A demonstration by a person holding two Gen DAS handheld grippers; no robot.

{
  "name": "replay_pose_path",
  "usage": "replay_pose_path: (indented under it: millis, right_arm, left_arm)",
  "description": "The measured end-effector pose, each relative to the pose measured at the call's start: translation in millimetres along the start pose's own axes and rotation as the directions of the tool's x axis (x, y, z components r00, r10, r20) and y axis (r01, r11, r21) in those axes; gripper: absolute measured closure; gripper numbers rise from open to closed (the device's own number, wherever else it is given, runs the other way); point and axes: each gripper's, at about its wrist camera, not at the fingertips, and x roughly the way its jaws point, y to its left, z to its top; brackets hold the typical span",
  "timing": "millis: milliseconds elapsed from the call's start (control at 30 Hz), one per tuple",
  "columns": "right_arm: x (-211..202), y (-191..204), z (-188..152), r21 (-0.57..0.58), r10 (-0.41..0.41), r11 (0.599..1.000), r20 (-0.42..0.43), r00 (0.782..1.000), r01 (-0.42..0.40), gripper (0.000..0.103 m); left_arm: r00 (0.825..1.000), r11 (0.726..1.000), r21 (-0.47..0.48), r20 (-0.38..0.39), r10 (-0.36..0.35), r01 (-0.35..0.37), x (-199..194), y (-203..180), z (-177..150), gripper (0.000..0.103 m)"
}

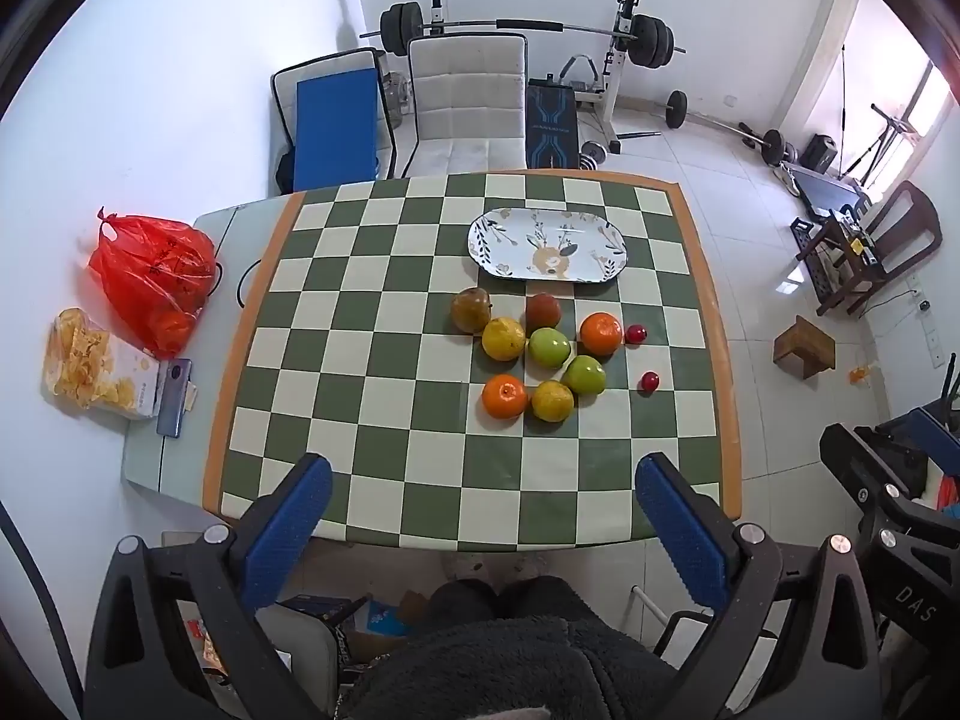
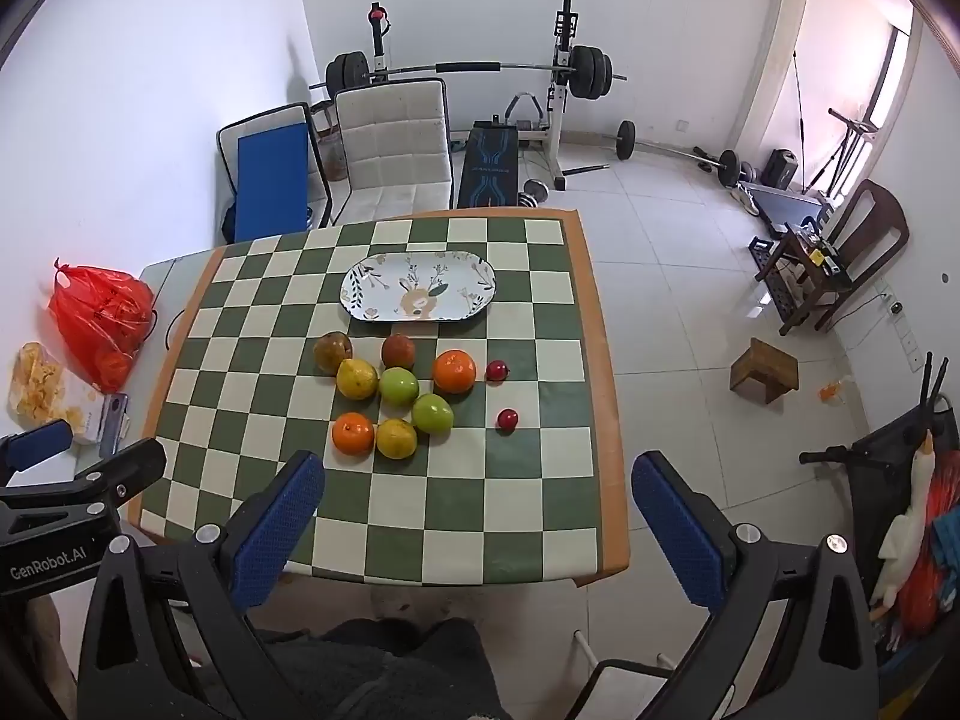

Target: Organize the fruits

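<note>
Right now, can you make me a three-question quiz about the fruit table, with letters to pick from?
1. Where is the plate?
A. Behind the fruit, farther from the claws
B. Under the fruit
C. On the floor

2. How many green apples are there?
A. One
B. Two
C. Four

3. What is the right claw doing?
A. Squeezing an orange
B. Open, holding nothing
C. Touching the plate

Answers:
1. A: the plate lies past the fruit pile on the checkered table.
2. B: one green apple sits beside another green apple.
3. B: its blue pads stand wide apart, with only table between them.
</note>
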Motion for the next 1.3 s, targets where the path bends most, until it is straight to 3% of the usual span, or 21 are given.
replay_pose_path:
  millis: [1300]
  right_arm:
    - [1,-4,5,0.024,0.01,1.0,-0.001,1.0,-0.01,0.0]
  left_arm:
    - [1.0,1.0,0.006,0.016,-0.022,0.022,-9,-20,15,0.0]
